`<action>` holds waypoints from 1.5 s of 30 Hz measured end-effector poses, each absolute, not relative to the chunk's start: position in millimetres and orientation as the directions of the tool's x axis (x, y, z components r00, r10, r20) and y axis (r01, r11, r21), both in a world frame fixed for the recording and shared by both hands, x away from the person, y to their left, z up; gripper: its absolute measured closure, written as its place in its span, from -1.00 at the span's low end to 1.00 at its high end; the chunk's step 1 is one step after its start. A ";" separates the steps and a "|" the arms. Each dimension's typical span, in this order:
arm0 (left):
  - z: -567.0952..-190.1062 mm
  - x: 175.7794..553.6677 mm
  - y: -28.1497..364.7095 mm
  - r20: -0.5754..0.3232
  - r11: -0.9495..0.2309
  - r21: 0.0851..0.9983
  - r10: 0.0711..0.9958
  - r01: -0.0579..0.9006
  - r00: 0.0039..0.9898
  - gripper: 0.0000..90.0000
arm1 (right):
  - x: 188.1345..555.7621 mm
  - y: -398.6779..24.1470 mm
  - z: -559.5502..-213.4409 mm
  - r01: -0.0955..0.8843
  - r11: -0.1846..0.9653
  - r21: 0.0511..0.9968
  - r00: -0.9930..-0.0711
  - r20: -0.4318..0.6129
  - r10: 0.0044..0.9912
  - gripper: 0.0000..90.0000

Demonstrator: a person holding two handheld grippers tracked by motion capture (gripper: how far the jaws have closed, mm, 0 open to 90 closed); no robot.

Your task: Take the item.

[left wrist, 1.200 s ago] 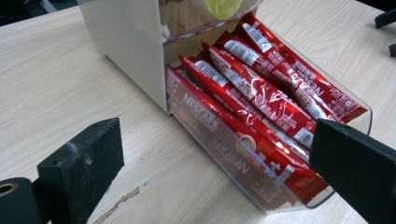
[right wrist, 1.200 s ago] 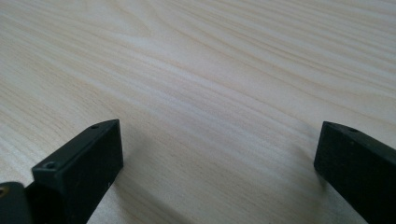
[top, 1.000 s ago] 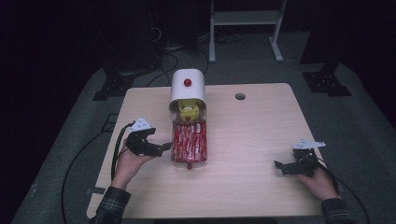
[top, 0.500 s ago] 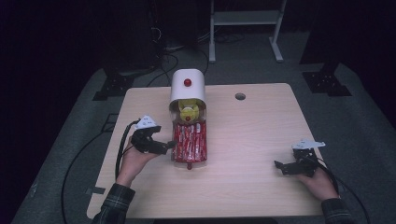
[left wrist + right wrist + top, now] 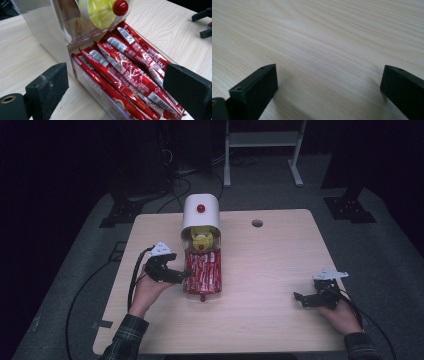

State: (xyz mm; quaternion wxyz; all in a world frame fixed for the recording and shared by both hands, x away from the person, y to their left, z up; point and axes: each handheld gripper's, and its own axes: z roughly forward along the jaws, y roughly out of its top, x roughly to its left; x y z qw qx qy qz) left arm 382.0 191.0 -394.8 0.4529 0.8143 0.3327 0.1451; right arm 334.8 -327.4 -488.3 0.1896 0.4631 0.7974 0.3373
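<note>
My left gripper [image 5: 186, 275] — fingers apart — straddles the clear tray of red sachets [image 5: 130, 72] mid-bench [image 5: 270, 260], under the white dispenser [image 5: 201, 212]. Risk: closing could catch several slippery sachets, or nudge the tray. Right gripper [image 5: 299, 298] idles, fingers apart.

Looks like a lab or studio – dark room, lone wooden worktop [image 5: 270, 265], cables [image 5: 185, 182] everywhere, metal stand [image 5: 262, 140] behind.

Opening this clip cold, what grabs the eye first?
The clear dispenser packed with red stick packets lies mid-table, its white hood with a red knob at the far end. The left gripper reaches its side, jaws open around the tray's corner. The right gripper rests open on bare wood near the table's right edge.
</note>
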 end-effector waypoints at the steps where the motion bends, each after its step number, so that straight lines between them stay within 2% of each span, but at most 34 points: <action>1: -394.3 382.6 189.6 -0.068 -0.366 0.835 0.671 0.411 0.738 -0.87 | 334.8 -327.4 -488.3 0.611 0.344 0.713 -0.499 0.010 0.866 -0.99; 14: -396.2 388.6 174.7 -0.054 -0.383 0.834 0.659 0.397 0.750 -0.83 | 334.8 -327.4 -488.3 0.611 0.343 0.713 -0.499 0.010 0.867 -0.99; 19: -397.2 390.1 170.9 -0.050 -0.395 0.832 0.645 0.389 0.763 -0.71 | 334.8 -327.4 -488.3 0.611 0.343 0.713 -0.499 0.010 0.866 -0.99; 24: -399.3 391.8 164.9 -0.045 -0.406 0.827 0.641 0.388 0.766 -0.68 | 334.7 -327.4 -488.3 0.611 0.343 0.713 -0.499 0.010 0.867 -0.99; 26: -400.1 392.3 163.0 -0.036 -0.413 0.825 0.642 0.385 0.766 -0.56 | 334.8 -327.4 -488.3 0.611 0.343 0.714 -0.499 0.010 0.866 -0.99; 34: -404.8 393.2 158.3 -0.040 -0.433 0.813 0.626 0.389 0.779 -0.34 | 334.8 -327.4 -488.3 0.611 0.344 0.713 -0.499 0.010 0.866 -0.99; 41: -409.2 395.1 156.7 -0.057 -0.429 0.809 0.623 0.401 0.780 -0.19 | 334.8 -327.4 -488.3 0.611 0.343 0.713 -0.499 0.010 0.867 -0.99; 45: -412.5 396.4 156.4 -0.059 -0.427 0.803 0.636 0.415 0.769 -0.18 | 334.8 -327.4 -488.3 0.611 0.344 0.713 -0.499 0.010 0.866 -0.99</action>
